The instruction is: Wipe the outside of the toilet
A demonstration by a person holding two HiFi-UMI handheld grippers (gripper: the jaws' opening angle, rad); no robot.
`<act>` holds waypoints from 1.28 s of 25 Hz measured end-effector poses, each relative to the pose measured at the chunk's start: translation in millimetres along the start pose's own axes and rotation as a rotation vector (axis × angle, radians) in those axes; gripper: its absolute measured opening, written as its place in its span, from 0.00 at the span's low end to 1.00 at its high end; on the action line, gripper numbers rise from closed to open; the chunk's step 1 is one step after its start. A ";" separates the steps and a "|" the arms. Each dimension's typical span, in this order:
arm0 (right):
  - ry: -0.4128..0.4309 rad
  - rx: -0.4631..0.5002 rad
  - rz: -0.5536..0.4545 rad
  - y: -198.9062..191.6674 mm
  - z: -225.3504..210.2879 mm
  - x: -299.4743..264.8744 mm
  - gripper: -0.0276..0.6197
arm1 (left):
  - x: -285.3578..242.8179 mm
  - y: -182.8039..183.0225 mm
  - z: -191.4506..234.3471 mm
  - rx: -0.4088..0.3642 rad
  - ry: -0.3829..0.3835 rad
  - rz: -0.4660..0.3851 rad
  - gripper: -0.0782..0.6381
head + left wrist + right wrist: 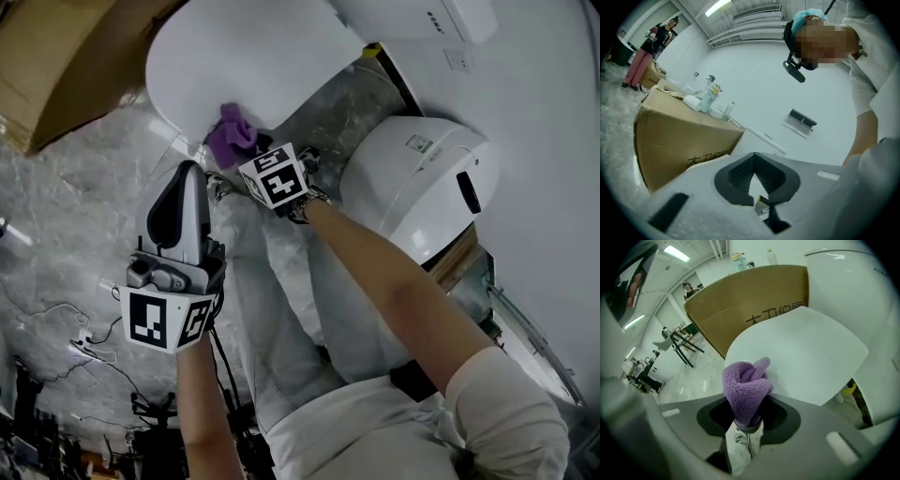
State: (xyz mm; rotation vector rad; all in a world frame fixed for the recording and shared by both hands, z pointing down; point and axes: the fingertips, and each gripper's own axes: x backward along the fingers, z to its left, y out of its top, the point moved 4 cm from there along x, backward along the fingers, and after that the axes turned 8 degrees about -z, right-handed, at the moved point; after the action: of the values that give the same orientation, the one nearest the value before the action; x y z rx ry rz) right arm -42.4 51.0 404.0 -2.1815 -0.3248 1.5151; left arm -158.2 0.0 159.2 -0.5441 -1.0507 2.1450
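Observation:
The white toilet (244, 66) fills the top of the head view, and its rounded outer surface (801, 357) lies just ahead in the right gripper view. A fluffy purple cloth (231, 136) (746, 390) is bunched against that surface. My right gripper (251, 155) (747, 420) is shut on the cloth and presses it to the toilet's near edge. My left gripper (183, 202) (752, 178) hangs below and to the left of the toilet, apart from it, pointing up. Its jaws are shut with nothing between them.
A brown cardboard box (66, 66) (679, 145) stands beside the toilet at top left, with bottles (710, 98) on it. A second white rounded unit (422, 187) sits to the right against the wall. Cables (84, 347) lie on the marble floor at lower left. A person (647, 51) stands far off.

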 end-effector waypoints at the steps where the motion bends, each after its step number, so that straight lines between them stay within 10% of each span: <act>1: -0.014 -0.026 -0.029 0.2 -10.6 6.9 0.26 | -13.1 -3.0 -10.0 -0.004 -0.022 0.004 0.12; 8: -0.042 -0.152 -0.191 -2.1 -140.2 98.5 0.26 | -106.8 -33.0 -104.0 -0.041 -0.166 0.042 0.12; 17: -0.250 -0.305 -0.687 78.0 -334.3 251.4 0.26 | -203.9 -56.2 -194.5 -0.035 -0.356 0.051 0.12; 24: -0.259 -0.191 -1.040 152.3 -354.2 321.8 0.26 | -231.0 -57.9 -210.1 -0.100 -0.610 0.087 0.12; 32: -0.217 -0.003 -1.179 166.2 -341.3 310.9 0.26 | -242.7 -87.0 -181.1 -0.153 -0.566 -0.001 0.12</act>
State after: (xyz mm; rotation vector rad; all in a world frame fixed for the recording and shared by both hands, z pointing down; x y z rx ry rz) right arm 376.9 -36.2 164.4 -1.2998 -1.3692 0.9928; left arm 153.3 -43.2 140.2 0.0123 -1.5209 2.2859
